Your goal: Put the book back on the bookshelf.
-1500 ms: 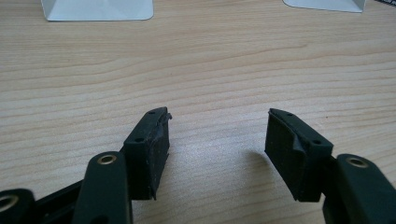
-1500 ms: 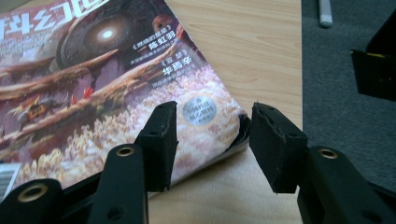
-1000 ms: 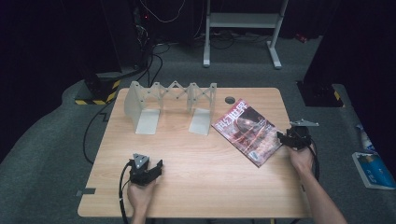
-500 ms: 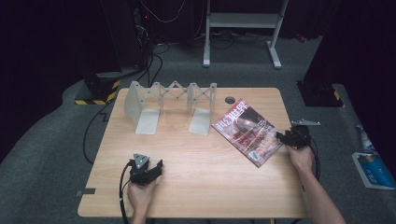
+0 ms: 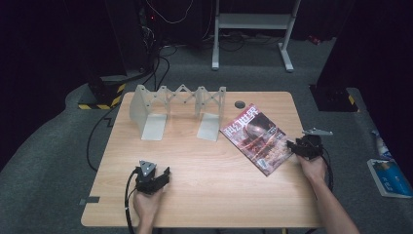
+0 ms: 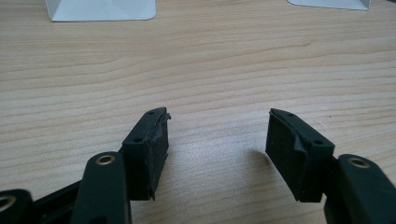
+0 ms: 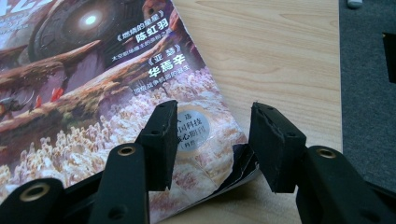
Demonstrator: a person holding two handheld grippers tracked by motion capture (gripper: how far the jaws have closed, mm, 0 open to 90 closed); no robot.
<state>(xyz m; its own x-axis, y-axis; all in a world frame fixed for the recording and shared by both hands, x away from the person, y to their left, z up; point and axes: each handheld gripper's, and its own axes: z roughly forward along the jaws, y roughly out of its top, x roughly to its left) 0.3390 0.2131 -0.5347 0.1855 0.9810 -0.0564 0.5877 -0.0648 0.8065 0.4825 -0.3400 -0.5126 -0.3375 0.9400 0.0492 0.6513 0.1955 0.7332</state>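
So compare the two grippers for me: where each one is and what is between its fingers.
1. The left gripper sits at the table's near left part, over bare wood; the right gripper is at the right edge, at the magazine's corner.
2. Nothing lies between the left gripper's fingers; the right gripper's fingers straddle the magazine's curled corner without pressing it.
Shared: both are black, hand-held, low over the table, fingers apart.

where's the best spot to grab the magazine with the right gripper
Take the magazine by its curled corner nearest the right gripper, coming in low from the table's right edge. It lies flat, but that corner lifts off the wood, probably leaving room for a jaw beneath; the open jaws already straddle it.
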